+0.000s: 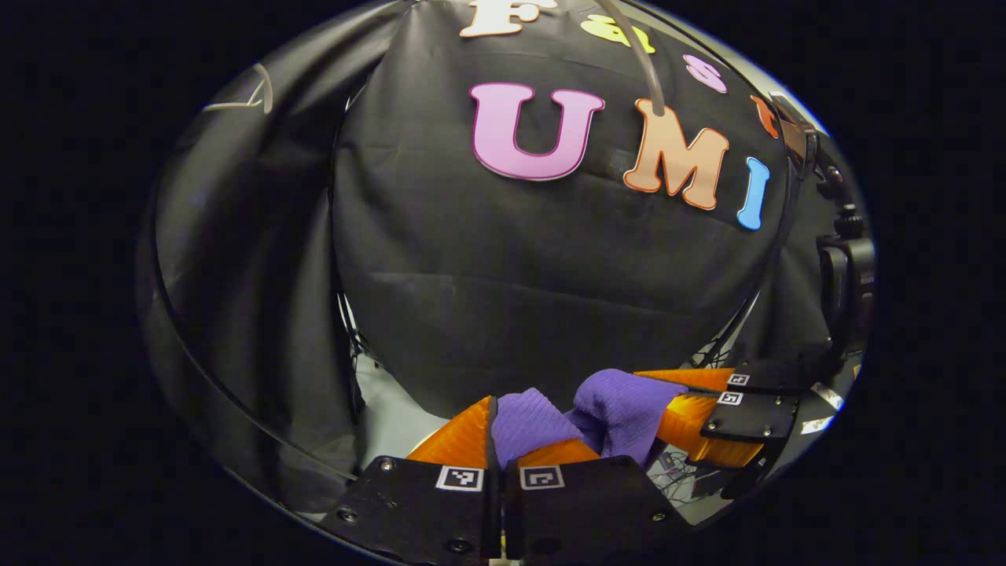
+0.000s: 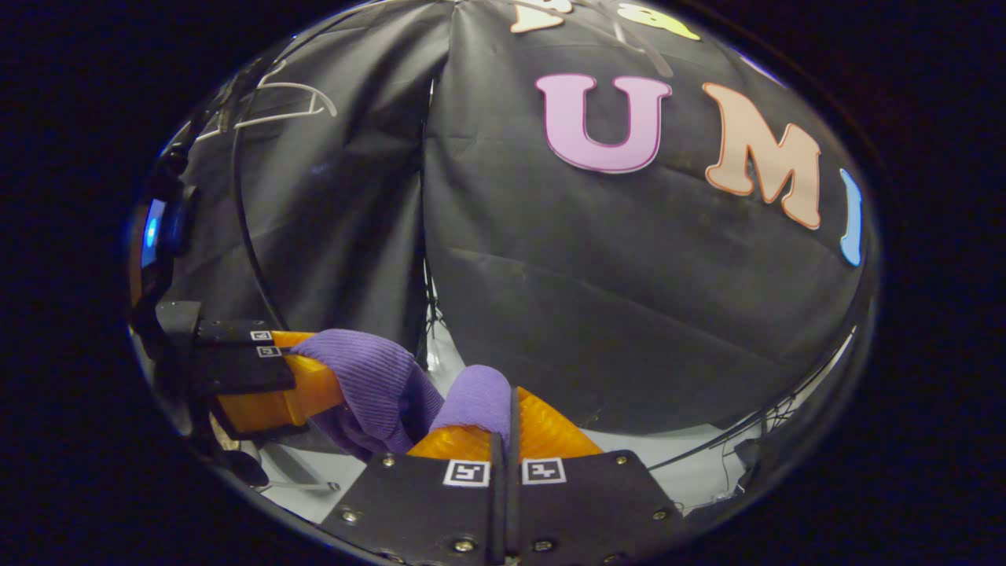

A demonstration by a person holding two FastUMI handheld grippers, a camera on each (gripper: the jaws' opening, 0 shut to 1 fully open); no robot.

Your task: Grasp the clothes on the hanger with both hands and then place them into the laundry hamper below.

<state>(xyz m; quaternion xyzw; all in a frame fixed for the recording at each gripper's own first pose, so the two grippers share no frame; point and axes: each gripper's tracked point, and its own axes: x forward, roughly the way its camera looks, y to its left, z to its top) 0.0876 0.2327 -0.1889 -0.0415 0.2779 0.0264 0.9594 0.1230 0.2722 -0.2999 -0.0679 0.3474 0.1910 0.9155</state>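
A purple knit garment [image 1: 621, 409] is bunched between both grippers, held up in front of the booth wall. My left gripper [image 1: 497, 428] is shut on one fold of it, orange fingers [image 1: 464, 436] pressed together with cloth [image 1: 526, 420] spilling over. In the right gripper view my right gripper [image 2: 512, 420] is shut on another fold of the purple garment [image 2: 475, 401]. The left gripper [image 2: 295, 369] appears there at the lower left, clamped on the same cloth [image 2: 369, 377]. The right gripper [image 1: 692, 401] appears at the lower right of the left gripper view. A white hanger [image 2: 283, 102] hangs bare at the upper left.
Black cloth covers the back and side walls. A pale floor [image 2: 692, 472] shows below the wall's hem, with cables along it. A camera mount [image 1: 845, 275] stands at the right edge of the left gripper view. A thin grey rod [image 1: 640, 55] runs down from above.
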